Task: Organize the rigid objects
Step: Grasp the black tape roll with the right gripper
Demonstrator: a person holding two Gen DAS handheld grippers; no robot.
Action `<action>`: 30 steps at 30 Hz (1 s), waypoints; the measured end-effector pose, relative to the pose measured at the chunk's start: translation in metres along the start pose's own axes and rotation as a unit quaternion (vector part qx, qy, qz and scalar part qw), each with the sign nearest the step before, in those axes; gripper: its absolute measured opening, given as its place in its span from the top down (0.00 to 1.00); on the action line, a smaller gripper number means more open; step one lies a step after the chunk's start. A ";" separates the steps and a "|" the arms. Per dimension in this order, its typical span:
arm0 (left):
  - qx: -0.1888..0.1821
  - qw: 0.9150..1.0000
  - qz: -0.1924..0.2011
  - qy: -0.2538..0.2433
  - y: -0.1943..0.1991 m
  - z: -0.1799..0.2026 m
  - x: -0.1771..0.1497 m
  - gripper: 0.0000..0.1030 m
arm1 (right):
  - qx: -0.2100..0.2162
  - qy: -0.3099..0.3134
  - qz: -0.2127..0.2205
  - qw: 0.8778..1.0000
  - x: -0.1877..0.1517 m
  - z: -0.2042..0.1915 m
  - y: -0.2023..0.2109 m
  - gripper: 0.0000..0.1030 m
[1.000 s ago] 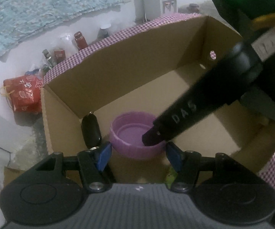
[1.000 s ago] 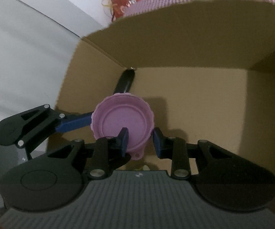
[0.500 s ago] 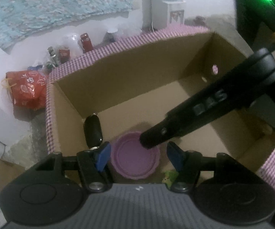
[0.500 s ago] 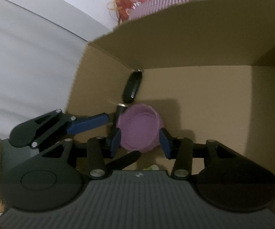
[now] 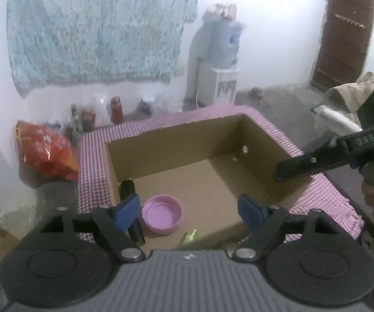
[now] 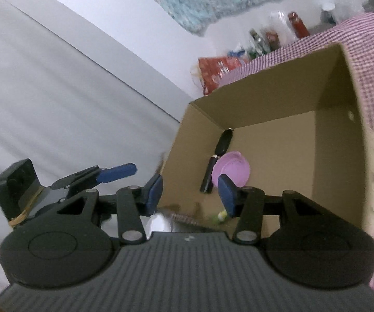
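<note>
One round purple lid (image 5: pixel 162 217) rim-up on box floor (image 5: pixel 200 182); left gripper (image 5: pixel 191 209), right gripper (image 6: pixel 191 192) both opening, nothing gripped

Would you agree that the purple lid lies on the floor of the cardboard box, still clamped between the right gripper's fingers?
Not quite. The purple lid does lie on the floor of the cardboard box, but nothing clamps it: the right gripper is opening, with nothing between its fingers, as the right wrist view shows.
</note>
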State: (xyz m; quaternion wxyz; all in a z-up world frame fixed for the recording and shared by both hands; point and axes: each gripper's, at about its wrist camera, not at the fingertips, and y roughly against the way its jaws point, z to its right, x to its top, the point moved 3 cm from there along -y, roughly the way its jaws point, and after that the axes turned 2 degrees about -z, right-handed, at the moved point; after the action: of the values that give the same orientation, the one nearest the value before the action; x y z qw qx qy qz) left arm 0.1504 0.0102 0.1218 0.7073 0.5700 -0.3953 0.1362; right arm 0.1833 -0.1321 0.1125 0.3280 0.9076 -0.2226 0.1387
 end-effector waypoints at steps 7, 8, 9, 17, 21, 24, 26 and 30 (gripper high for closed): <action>0.014 1.000 -0.003 -0.011 0.006 0.040 -0.066 0.11 | -0.014 -0.023 0.036 0.999 -0.081 0.014 0.025 0.52; 0.021 1.000 -0.011 -0.010 0.000 0.044 -0.077 0.11 | -0.020 -0.024 0.035 0.999 -0.091 0.018 0.021 0.52; 0.026 0.999 -0.021 -0.006 -0.006 0.048 -0.086 0.11 | -0.026 -0.025 0.034 0.999 -0.101 0.021 0.017 0.52; -0.007 0.997 -0.075 0.020 -0.042 0.066 -0.133 0.11 | -0.087 0.009 -0.012 0.996 -0.145 0.020 -0.043 0.52; -0.007 0.996 -0.083 0.025 -0.052 0.070 -0.141 0.14 | -0.123 0.042 -0.033 0.991 -0.149 0.018 -0.064 0.52; -0.001 0.996 -0.085 0.019 -0.057 0.073 -0.145 0.21 | -0.139 0.059 -0.045 0.988 -0.152 0.016 -0.079 0.52; 0.004 0.996 -0.091 0.014 -0.062 0.076 -0.147 0.28 | -0.148 0.069 -0.052 0.985 -0.155 0.015 -0.085 0.52; -0.001 0.995 -0.100 0.019 -0.067 0.075 -0.149 0.36 | -0.160 0.086 -0.062 0.981 -0.160 0.015 -0.102 0.59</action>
State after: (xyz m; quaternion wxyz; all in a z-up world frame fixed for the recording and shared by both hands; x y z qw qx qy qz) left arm 0.0664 -0.0411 -0.0286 0.7253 0.6031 -0.3230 0.0758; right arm 0.0974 -0.0220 -0.0165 0.4946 0.8402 -0.1564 0.1583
